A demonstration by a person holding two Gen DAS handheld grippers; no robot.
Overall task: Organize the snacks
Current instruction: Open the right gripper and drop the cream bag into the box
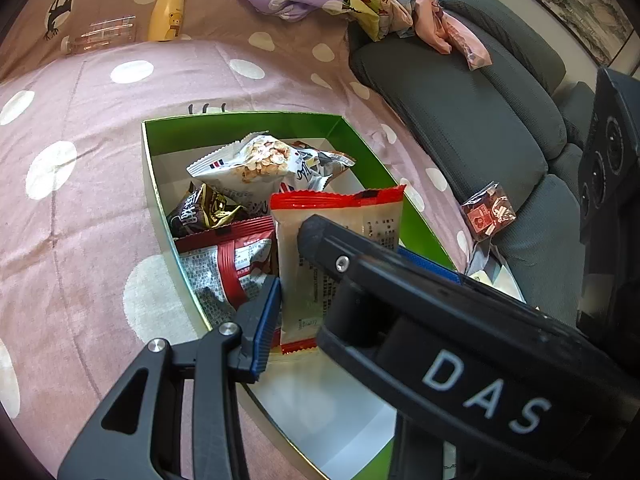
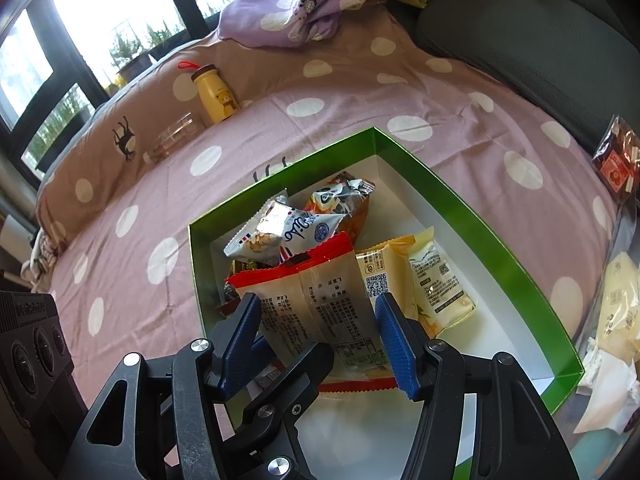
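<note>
While the red-edged snack packet point(image 2: 320, 304) is clamped upright between both tongs, left tongs point(image 1: 340, 276) and right tongs point(image 2: 320, 332), it is held over the green box point(image 2: 460, 208) on the bed point(image 2: 132, 248).

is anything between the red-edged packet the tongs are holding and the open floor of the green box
Nothing visible blocks it. The red-edged packet stands upright inside the green box, with both the right tongs and the left tongs at it. Bare white floor lies just below its bottom edge; the yellow packet lies beside it, other snacks behind.
</note>
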